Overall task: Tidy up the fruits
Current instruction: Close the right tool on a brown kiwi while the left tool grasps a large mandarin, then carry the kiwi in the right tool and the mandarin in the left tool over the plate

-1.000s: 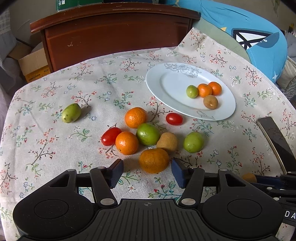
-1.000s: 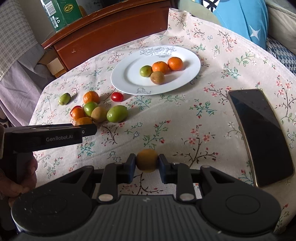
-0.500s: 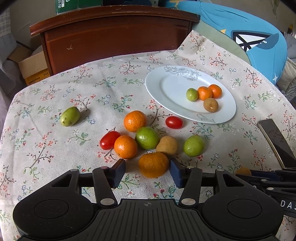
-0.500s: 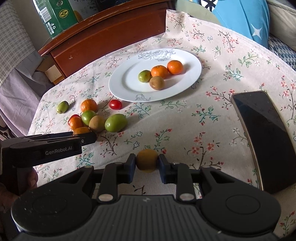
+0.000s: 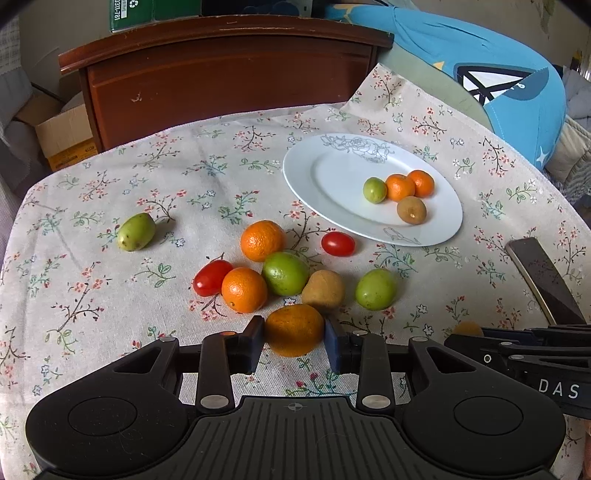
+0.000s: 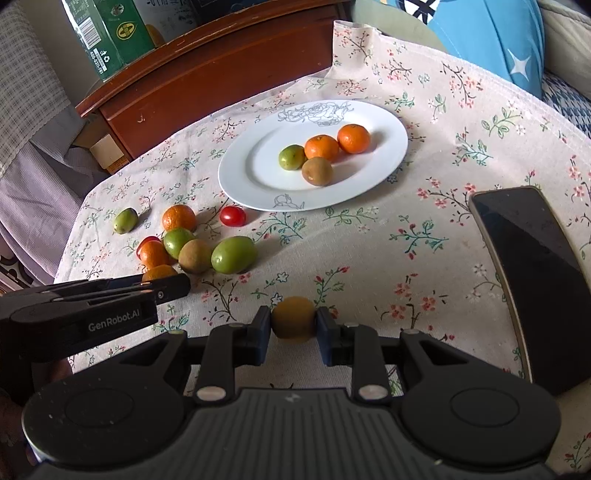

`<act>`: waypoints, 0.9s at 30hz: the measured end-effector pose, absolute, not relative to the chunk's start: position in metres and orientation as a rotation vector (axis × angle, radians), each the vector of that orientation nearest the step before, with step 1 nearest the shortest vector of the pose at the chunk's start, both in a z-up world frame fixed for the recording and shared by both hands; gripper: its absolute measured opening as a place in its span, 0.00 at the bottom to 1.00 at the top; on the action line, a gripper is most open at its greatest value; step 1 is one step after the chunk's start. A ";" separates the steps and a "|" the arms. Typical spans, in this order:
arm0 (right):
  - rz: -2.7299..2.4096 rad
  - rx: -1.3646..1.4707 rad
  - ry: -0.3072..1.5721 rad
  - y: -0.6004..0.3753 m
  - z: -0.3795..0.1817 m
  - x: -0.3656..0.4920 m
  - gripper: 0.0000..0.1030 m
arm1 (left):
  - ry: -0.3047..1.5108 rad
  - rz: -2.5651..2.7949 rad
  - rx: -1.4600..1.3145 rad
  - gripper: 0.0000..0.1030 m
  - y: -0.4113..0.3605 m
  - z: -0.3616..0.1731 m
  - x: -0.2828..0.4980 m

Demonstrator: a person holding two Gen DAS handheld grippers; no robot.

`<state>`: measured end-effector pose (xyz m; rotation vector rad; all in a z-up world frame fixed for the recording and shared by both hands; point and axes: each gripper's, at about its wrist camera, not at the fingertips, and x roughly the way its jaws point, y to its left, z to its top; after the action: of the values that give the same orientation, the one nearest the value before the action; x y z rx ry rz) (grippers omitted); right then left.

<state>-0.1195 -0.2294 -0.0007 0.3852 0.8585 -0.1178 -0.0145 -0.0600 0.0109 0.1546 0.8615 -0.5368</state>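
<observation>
In the left wrist view, the left gripper (image 5: pixel 294 341) sits at bottom centre with a dull orange mandarin (image 5: pixel 294 329) between its blue pads; its jaws have just been closing, and both pads now press against the fruit's sides, so it is grasping the mandarin on the floral tablecloth (image 5: pixel 110 295). Just above it lies a loose cluster: a bright mandarin (image 5: pixel 244 290), a cherry tomato (image 5: pixel 211 277) touching its left side, a green fruit (image 5: pixel 285 273), a brown kiwi-like fruit (image 5: pixel 323 289) and another green fruit (image 5: pixel 376 289). Further up are a second bright mandarin (image 5: pixel 262 240) and a second cherry tomato (image 5: pixel 337 243). An oblong green fruit (image 5: pixel 136 232) lies well apart at mid left.

The white plate (image 5: pixel 332 177) sits in the upper right of centre, holding a small green fruit (image 5: pixel 374 189), two mandarins (image 5: pixel 399 187) and a brown fruit (image 5: pixel 411 209), all touching or nearly so.

In the right wrist view, the right gripper (image 6: pixel 293 326) at bottom centre is clenched on a small yellow-brown fruit (image 6: pixel 293 319), held just above the cloth, well below the plate (image 6: pixel 388 162). A dark phone (image 6: pixel 532 266) lies along the right edge. The left gripper's body enters from the lower left of that frame, marked "GenRobot.AI". A wooden cabinet (image 6: pixel 221 70) stands beyond the table, with a green carton (image 6: pixel 107 33) on top.
</observation>
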 end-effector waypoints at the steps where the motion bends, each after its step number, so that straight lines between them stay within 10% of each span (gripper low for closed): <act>1: -0.116 0.387 0.858 -0.230 -0.001 -0.119 0.26 | 0.860 -0.536 0.154 0.31 -0.060 0.012 -0.015; 27: -0.011 0.324 0.745 -0.244 0.040 -0.077 0.26 | 0.736 -0.584 0.090 0.31 -0.061 0.058 -0.003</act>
<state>-0.0770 -0.2441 0.0399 0.3239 0.7454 -0.0113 -0.0034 -0.0615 0.0582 0.0897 0.7358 -0.5837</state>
